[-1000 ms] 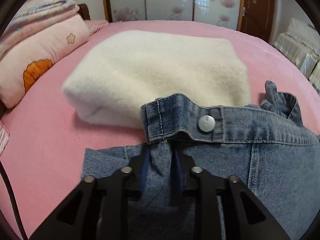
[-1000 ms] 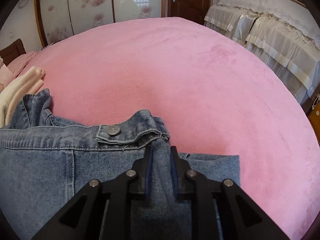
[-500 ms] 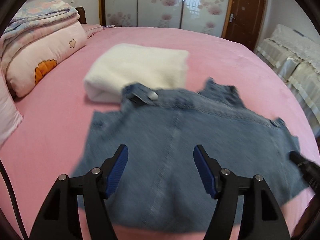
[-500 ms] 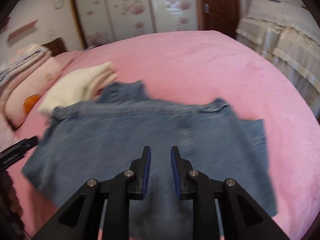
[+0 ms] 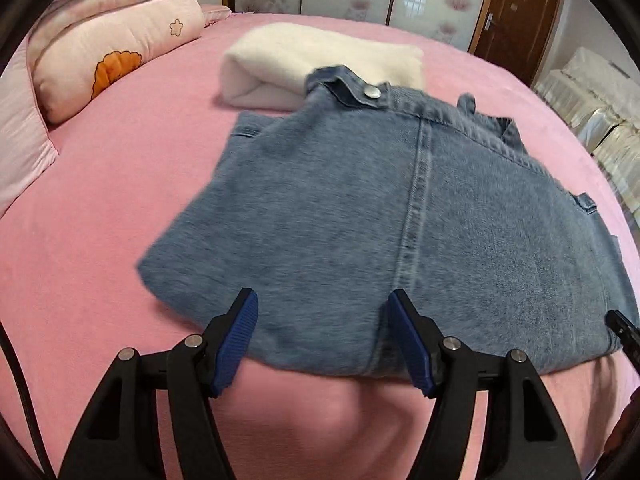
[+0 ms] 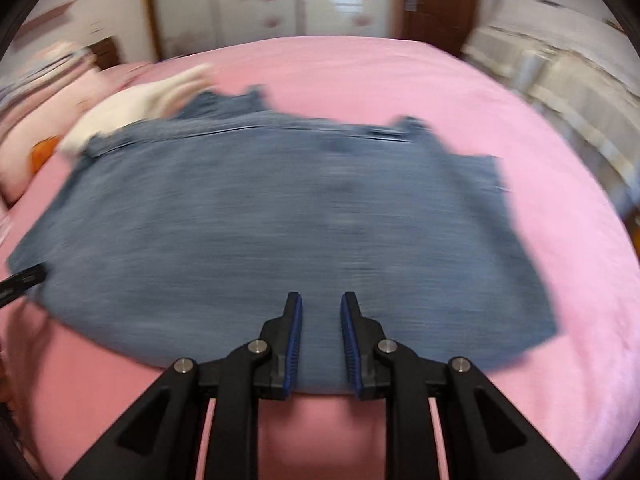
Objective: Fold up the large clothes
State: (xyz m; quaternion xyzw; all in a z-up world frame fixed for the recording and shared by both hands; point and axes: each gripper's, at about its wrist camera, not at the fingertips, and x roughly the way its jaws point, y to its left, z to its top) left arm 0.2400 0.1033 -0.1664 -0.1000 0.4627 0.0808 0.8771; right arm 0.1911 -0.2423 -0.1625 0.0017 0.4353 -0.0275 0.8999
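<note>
In the left wrist view, a pink pillow (image 5: 116,52) with an orange flower print occupies the upper left of the frame, resting on the pink bedspread (image 5: 100,200). Right of it, at upper centre, lies a folded cream blanket (image 5: 320,62). The denim jacket (image 5: 380,232) fills the centre and right of the frame, spread flat on the bedspread; its buttoned cuff (image 5: 352,88) overlaps the near edge of the cream blanket. My left gripper (image 5: 322,336) sits at the bottom centre with its blue-padded fingers spread wide apart, holding nothing, framing the jacket's near edge. At the lower right edge, the tip of my right gripper (image 5: 622,326) is visible against the jacket's corner.

In the right wrist view, which is motion-blurred, the tip of my left gripper (image 6: 24,280) shows at the left edge, beside the jacket's corner. The denim jacket (image 6: 280,232) spans the centre of the frame, with the cream blanket (image 6: 136,108) at upper left touching its far edge. My right gripper (image 6: 321,336) is at bottom centre, fingers separated by a narrow gap with no fabric between them, above the jacket's near edge.
</note>
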